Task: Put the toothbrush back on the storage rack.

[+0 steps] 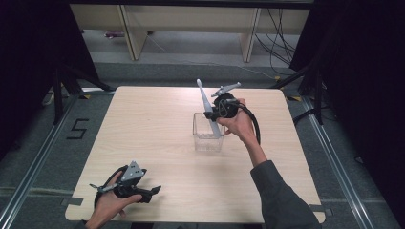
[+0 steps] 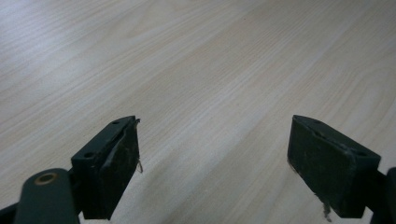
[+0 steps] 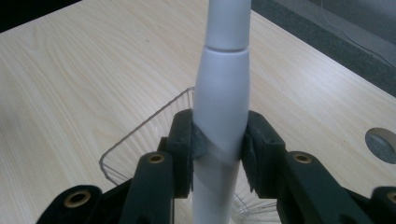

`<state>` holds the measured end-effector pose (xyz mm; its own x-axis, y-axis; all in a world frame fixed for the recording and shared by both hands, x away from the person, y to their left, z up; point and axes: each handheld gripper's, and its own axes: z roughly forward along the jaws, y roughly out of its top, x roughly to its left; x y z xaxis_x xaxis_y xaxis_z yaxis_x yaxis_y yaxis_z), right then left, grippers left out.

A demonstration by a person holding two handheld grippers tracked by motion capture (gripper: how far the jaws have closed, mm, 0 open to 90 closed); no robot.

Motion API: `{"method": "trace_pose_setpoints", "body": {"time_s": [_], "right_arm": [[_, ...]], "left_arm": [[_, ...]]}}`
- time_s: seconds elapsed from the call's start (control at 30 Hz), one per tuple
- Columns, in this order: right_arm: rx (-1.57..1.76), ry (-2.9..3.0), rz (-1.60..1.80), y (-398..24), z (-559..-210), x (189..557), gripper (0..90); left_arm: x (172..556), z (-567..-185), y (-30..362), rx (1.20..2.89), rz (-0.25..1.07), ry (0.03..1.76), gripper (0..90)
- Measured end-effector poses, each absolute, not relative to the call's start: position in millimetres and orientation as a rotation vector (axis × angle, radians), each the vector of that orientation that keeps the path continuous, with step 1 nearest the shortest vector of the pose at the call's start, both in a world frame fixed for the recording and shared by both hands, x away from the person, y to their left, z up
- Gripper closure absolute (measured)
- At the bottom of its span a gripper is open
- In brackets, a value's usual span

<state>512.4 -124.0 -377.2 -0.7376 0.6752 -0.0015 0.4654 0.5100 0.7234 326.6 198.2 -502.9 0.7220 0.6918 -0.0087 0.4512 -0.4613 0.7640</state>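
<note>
A white electric toothbrush (image 1: 208,107) stands nearly upright with its lower end inside a clear plastic cup (image 1: 208,138) near the middle of the table. My right gripper (image 1: 213,113) is shut on the toothbrush handle (image 3: 219,116) just above the cup's rim (image 3: 154,122); both jaws press against the handle's sides. My left gripper (image 1: 154,191) rests low at the table's front left corner, open, with bare wood between its pads (image 2: 119,158).
The light wooden table (image 1: 157,124) has a round hole (image 3: 383,144) near one edge. Dark floor, rails and cables surround the table. Wooden furniture legs stand at the back.
</note>
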Motion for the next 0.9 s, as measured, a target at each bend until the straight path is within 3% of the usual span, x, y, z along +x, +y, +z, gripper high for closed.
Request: {"method": "trace_pose_setpoints", "body": {"time_s": [0.9], "right_arm": [[0.950,2.558,0.910,-113,-405,514,67.1]], "left_arm": [[326,-504,197,2.115,0.373,0.872,16.2]]}}
